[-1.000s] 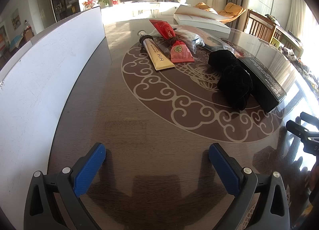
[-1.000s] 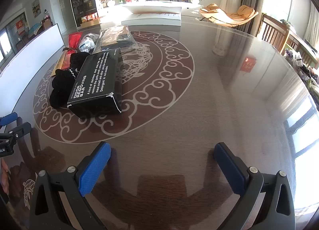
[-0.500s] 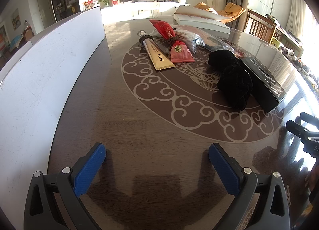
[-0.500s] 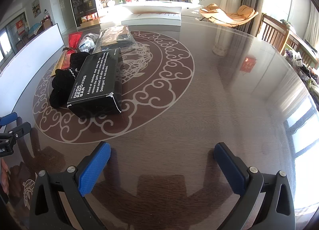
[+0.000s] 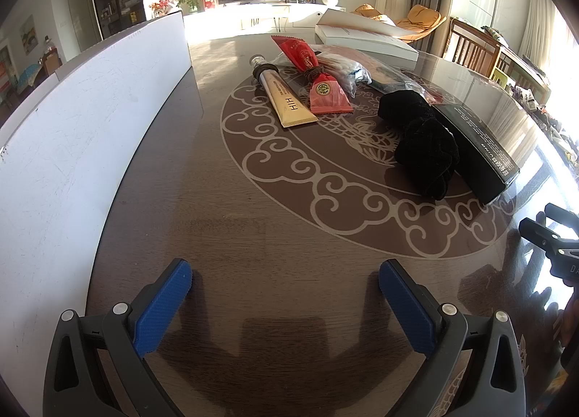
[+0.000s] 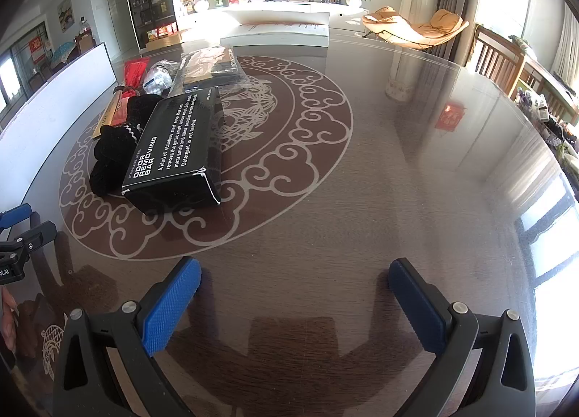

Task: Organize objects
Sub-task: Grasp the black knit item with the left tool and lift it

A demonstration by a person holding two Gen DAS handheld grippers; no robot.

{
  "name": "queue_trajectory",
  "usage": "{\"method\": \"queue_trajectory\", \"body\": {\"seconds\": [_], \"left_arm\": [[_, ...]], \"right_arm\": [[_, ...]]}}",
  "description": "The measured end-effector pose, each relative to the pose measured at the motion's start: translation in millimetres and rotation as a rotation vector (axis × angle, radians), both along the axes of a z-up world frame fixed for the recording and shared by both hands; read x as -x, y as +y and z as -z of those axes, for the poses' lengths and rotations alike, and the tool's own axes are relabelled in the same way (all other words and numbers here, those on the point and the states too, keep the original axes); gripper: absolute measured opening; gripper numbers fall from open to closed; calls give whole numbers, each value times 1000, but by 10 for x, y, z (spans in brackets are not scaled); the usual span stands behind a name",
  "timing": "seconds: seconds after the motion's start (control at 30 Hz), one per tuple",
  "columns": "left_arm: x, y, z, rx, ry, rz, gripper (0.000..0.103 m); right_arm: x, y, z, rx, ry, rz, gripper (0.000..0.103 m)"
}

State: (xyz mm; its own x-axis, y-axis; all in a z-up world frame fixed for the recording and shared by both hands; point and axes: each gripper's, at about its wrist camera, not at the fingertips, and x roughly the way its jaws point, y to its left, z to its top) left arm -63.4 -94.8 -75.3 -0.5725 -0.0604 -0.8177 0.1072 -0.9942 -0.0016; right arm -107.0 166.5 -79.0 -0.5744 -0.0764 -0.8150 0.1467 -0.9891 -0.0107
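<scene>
A cluster of objects lies on the dark round table (image 5: 253, 221): a beige tube (image 5: 286, 102), a red sachet (image 5: 318, 80), a clear plastic bag (image 5: 347, 66), a black cloth (image 5: 423, 142) and a black box (image 5: 477, 145). My left gripper (image 5: 286, 303) is open and empty, near the table's front, well short of them. In the right wrist view the black box (image 6: 177, 149) lies to the left with the black cloth (image 6: 115, 149) beside it. My right gripper (image 6: 295, 299) is open and empty over bare table.
A long white board (image 5: 72, 149) stands along the table's left edge. A white flat box (image 5: 365, 37) sits at the far side, also in the right wrist view (image 6: 278, 33). Wooden chairs (image 6: 495, 59) stand to the right.
</scene>
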Motion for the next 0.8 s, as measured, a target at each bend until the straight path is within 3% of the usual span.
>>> {"method": "queue_trajectory", "body": {"seconds": [0.13, 0.17, 0.27, 0.3, 0.37, 0.57, 0.6, 0.67, 0.8], "left_arm": [[23, 13, -25, -5, -22, 5, 103], [35, 17, -52, -43, -24, 20, 103], [101, 18, -171, -267, 31, 57, 103], [161, 48, -207, -300, 41, 58, 103], [329, 175, -263, -292, 54, 77, 103], [789, 599, -265, -176, 74, 139, 101], [844, 649, -243, -159, 75, 155, 93], [931, 698, -165, -144, 48, 191, 37], [686, 590, -150, -122, 47, 174, 35]], "right_arm": [[1, 1, 1, 0, 0, 0, 103], [1, 0, 1, 0, 0, 0, 103], [1, -1, 1, 0, 0, 0, 103], [1, -1, 2, 0, 0, 0, 103], [1, -1, 2, 0, 0, 0, 103], [3, 1, 3, 0, 0, 0, 103], [2, 0, 3, 0, 0, 0, 103], [3, 1, 3, 0, 0, 0, 103], [2, 0, 5, 0, 0, 0, 103]]}}
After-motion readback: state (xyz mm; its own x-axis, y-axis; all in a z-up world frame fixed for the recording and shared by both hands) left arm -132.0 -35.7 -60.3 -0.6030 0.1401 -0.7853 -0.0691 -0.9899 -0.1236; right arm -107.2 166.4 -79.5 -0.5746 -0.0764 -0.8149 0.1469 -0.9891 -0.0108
